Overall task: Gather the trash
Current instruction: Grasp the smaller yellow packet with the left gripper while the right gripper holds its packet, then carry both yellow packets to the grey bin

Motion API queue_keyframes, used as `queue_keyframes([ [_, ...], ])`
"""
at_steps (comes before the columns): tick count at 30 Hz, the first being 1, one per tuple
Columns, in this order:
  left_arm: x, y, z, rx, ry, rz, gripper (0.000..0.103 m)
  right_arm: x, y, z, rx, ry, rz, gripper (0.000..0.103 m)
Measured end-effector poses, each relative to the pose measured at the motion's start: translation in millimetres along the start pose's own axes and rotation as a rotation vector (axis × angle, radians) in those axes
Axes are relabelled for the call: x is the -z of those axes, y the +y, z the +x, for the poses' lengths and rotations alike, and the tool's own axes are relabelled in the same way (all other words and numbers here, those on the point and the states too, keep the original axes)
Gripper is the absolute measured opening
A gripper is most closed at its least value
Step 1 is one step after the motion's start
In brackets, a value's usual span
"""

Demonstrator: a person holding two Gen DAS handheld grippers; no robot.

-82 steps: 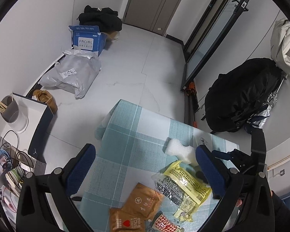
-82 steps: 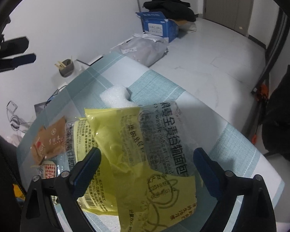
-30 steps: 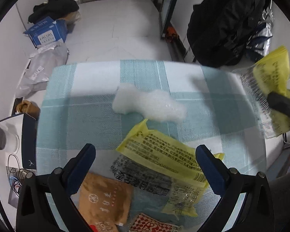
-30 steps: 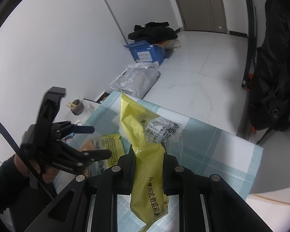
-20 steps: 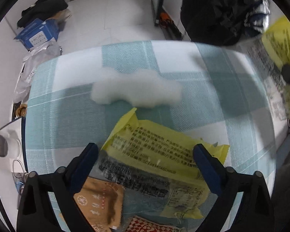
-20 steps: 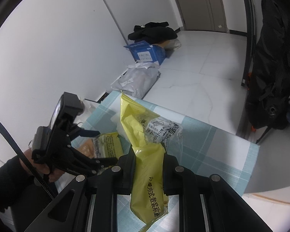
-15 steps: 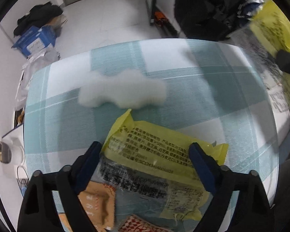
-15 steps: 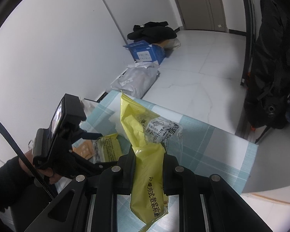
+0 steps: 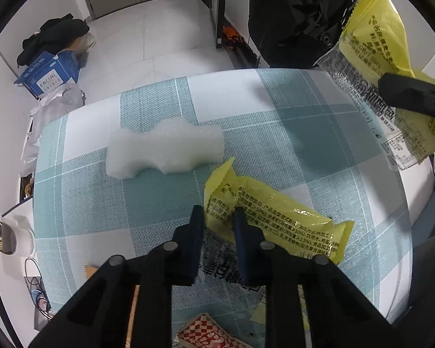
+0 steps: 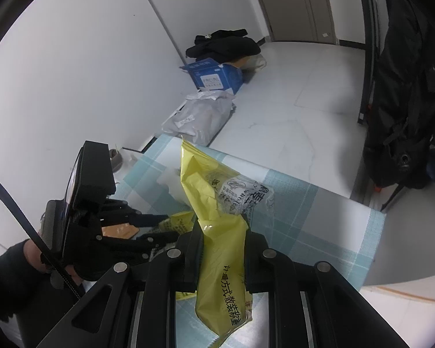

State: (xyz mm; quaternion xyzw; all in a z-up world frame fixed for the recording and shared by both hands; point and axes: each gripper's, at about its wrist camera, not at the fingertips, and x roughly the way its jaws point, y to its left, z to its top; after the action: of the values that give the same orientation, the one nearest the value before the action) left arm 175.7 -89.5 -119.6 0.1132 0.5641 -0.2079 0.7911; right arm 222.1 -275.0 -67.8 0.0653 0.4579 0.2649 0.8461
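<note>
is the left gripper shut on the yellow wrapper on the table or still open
Shut on it. The left gripper has its fingers drawn close, pinching the near edge of the yellow wrapper lying on the table.

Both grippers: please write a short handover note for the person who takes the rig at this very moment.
Right gripper: shut on a yellow wrapper, held up above the table's right side.
Left gripper: shut on the left end of the second yellow wrapper, which lies on the checked tablecloth.
On the cloth: white foam piece beyond the left gripper, red checked packet and a brown packet at the near edge.
Done: one wrapper lifted, the second gripped.
Left: lift the second wrapper, then collect the foam and both packets. No bin is in view.
</note>
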Motion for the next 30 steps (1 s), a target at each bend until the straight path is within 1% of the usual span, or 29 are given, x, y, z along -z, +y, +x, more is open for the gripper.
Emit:
queue_keyframes([
  [2,-1,-1,0,0.005,-0.006,-0.008,0.012,0,0,0,0.002,0.0,0.0,0.02],
  [3,-1,-1,0,0.007,-0.01,-0.013,0.008,0,0,0,0.002,0.0,-0.001,0.02],
  [6,-3,1,-3,0.024,-0.022,-0.031,0.007,0,-1,0,0.005,-0.003,0.004,0.02],
  [14,-3,3,-13,0.065,-0.062,-0.068,0.005,-2,-3,-2,0.006,-0.018,0.019,0.02],
  [22,-3,3,-34,0.094,-0.137,-0.085,0.005,0,3,-6,0.015,-0.037,0.015,0.02],
  [26,-1,4,-43,0.083,-0.17,-0.102,0.005,1,7,-11,0.051,-0.072,0.016,0.02],
  [30,3,10,-54,0.104,-0.207,-0.13,0.005,2,14,-18,0.073,-0.114,0.026,0.02],
])
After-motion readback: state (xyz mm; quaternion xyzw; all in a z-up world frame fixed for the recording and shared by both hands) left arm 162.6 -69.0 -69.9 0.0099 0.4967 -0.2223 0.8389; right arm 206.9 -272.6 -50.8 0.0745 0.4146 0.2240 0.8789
